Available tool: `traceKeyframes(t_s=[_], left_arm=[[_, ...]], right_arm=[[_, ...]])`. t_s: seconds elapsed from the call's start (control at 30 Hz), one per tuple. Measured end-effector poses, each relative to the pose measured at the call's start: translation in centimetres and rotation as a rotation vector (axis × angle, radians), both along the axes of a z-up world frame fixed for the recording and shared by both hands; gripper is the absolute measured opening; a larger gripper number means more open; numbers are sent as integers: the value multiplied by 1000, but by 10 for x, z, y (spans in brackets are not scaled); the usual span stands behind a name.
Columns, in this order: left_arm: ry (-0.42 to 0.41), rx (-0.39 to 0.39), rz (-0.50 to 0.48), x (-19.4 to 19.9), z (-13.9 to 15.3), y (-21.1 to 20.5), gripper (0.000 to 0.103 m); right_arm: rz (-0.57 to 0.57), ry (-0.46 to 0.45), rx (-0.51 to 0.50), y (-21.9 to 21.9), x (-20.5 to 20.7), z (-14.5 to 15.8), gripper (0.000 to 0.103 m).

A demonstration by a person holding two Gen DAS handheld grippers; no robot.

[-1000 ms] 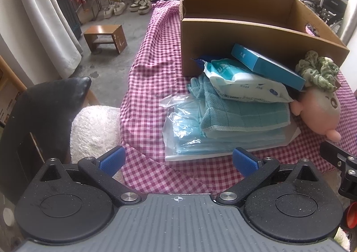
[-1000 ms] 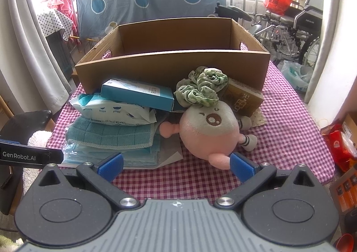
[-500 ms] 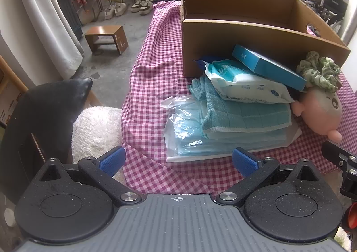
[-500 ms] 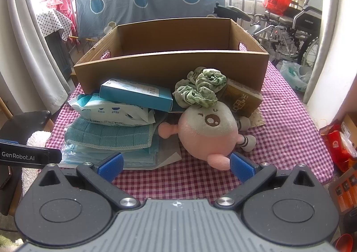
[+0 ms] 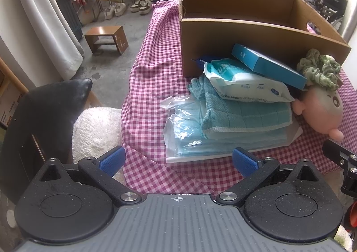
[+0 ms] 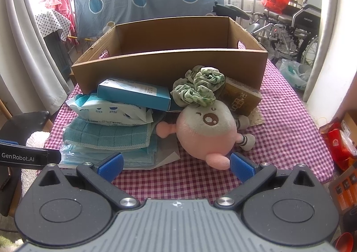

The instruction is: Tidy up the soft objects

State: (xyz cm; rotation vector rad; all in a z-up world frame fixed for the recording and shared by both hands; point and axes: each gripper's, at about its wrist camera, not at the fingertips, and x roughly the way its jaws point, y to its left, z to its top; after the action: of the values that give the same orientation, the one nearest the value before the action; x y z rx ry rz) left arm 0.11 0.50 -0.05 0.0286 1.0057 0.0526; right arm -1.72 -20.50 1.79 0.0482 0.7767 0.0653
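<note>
Both tongs are spread wide and grip nothing: my left tongs (image 5: 179, 161) hang over the near edge of the checkered surface (image 5: 145, 100), my right tongs (image 6: 176, 166) just short of the pink plush toy (image 6: 206, 128). Compared with a second ago, my left view has slid slightly back and down, so the pile sits a touch higher; my right has crept a little nearer the plush, whose foot now lies close to my right-hand pad (image 6: 242, 167) without touching it. At 12 o'clock from my right tongs stands the open cardboard box (image 6: 169, 66). At 10 o'clock lies the stack: teal cloth (image 6: 107, 136) on bagged blue sheets (image 5: 185, 131), then the wipes pack (image 6: 111, 113), then the blue carton (image 6: 133, 94). Green scrunchies (image 6: 198, 89) rest on the plush's head.
</note>
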Motion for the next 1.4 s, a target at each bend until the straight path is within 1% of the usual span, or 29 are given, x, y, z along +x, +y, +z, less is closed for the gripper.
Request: traceKeyframes(t_s=[0.73,1.07,1.13,1.2,1.3,1.4], left_arm=[[32,34,-9,11,-4,-7,103],[61,50,-27,25,-15,-11,103],[60,60,-42,30,-15,-11,103],[39,63,-66,33,-13,-11,102],[-40,53,-109,36,-2,-11,103],[-120,22,-163,39,13,-11,103]], right_arm=[[-4,21,14,-4,10,-9,103],[-51,38,48,-15,23,-17,103],[-65,21,76,-23,25,-15,103],[-71,-12,128,-33,29,-11,103],[-71,-95,202,-47,34,4,103],[-65,-198,213,-52,39,21,103]])
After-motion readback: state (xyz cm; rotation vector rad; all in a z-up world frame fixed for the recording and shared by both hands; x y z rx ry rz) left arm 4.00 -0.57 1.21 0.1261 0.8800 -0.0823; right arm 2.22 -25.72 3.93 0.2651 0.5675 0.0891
